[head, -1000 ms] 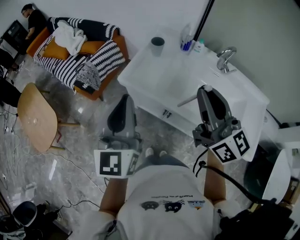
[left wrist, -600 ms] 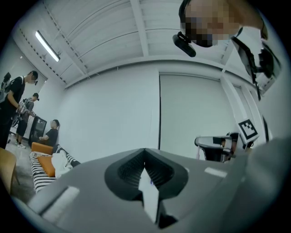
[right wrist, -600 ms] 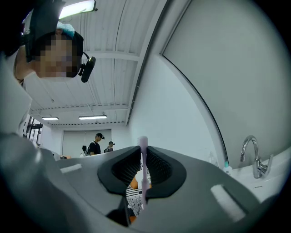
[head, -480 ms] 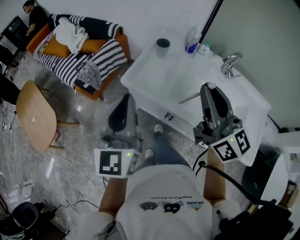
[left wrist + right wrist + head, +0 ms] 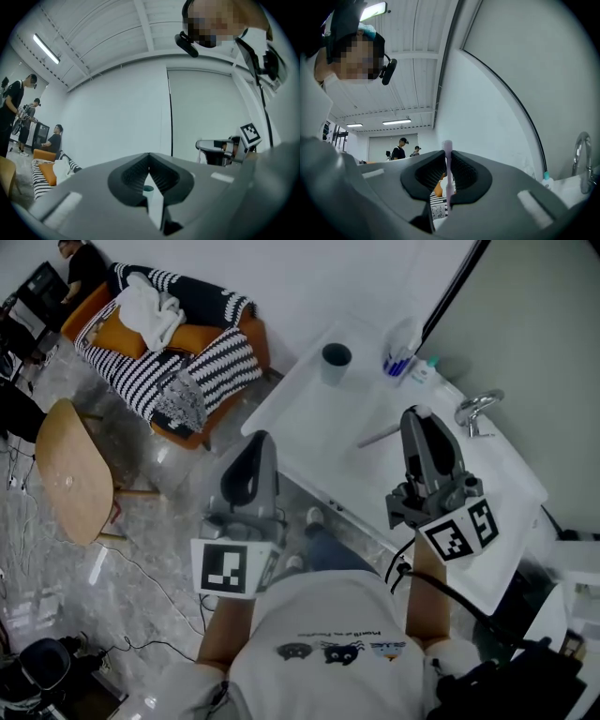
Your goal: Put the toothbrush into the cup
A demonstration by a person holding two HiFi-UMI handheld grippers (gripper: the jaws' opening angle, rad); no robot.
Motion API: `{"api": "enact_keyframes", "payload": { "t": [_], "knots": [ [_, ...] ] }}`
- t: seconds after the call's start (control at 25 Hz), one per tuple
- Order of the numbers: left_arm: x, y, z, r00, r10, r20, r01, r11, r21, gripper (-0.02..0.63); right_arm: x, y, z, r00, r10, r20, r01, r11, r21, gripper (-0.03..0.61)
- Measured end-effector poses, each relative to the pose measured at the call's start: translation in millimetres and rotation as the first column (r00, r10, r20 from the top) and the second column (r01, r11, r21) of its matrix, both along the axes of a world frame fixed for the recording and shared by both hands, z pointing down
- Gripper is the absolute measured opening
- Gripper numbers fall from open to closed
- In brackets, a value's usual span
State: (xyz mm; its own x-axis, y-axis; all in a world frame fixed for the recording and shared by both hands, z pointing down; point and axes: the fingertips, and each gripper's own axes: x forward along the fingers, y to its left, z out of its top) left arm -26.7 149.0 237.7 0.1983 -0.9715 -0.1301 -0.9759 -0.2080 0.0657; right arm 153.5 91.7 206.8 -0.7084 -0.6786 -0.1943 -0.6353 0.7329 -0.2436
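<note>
Counter [image 5: 309,423] holds cup [image 5: 336,363], faucet [image 5: 476,410], perhaps brush holder [image 5: 401,346], beyond toothbrush [image 5: 378,438] in right claw [image 5: 414,416].

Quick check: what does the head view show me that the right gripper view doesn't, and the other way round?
Head view only: the dark round cup standing on the white counter, up and left of the right claw and clearly apart from it.
Right gripper view only: the claw shut on the pale thin-handled toothbrush, which stands upright between its jaws.
Both: the toothbrush in that claw and the chrome faucet.
</note>
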Motion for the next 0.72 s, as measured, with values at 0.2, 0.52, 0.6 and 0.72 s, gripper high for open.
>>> {"api": "enact_keyframes", "payload": {
  "t": [0.2, 0.52, 0.6, 0.72],
  "knots": [
    [0, -26, -7, 1.0, -0.023, -0.006, 0.023, 1.0, 0.02, 0.0, -2, -30, -2, 1.0, -0.023, 0.002, 0.023, 1.0, -0.006, 0.041],
    [15, -63, 4, 0.998, -0.048, -0.028, 0.047, 0.998, -0.046, 0.0, 2, -76, 1, 0.998, -0.064, 0.005, 0.064, 0.998, -0.015, 0.041],
    [15, -70, 8, 0.998, -0.047, -0.037, 0.045, 0.997, -0.058, 0.0, -1, -84, 4, 0.998, -0.066, 0.004, 0.066, 0.998, -0.017, 0.041],
    [14, -78, 9, 0.999, -0.04, -0.037, 0.038, 0.997, -0.064, 0.0, -5, -95, 6, 0.998, -0.06, 0.004, 0.06, 0.998, -0.023, 0.041]
  ]
}}
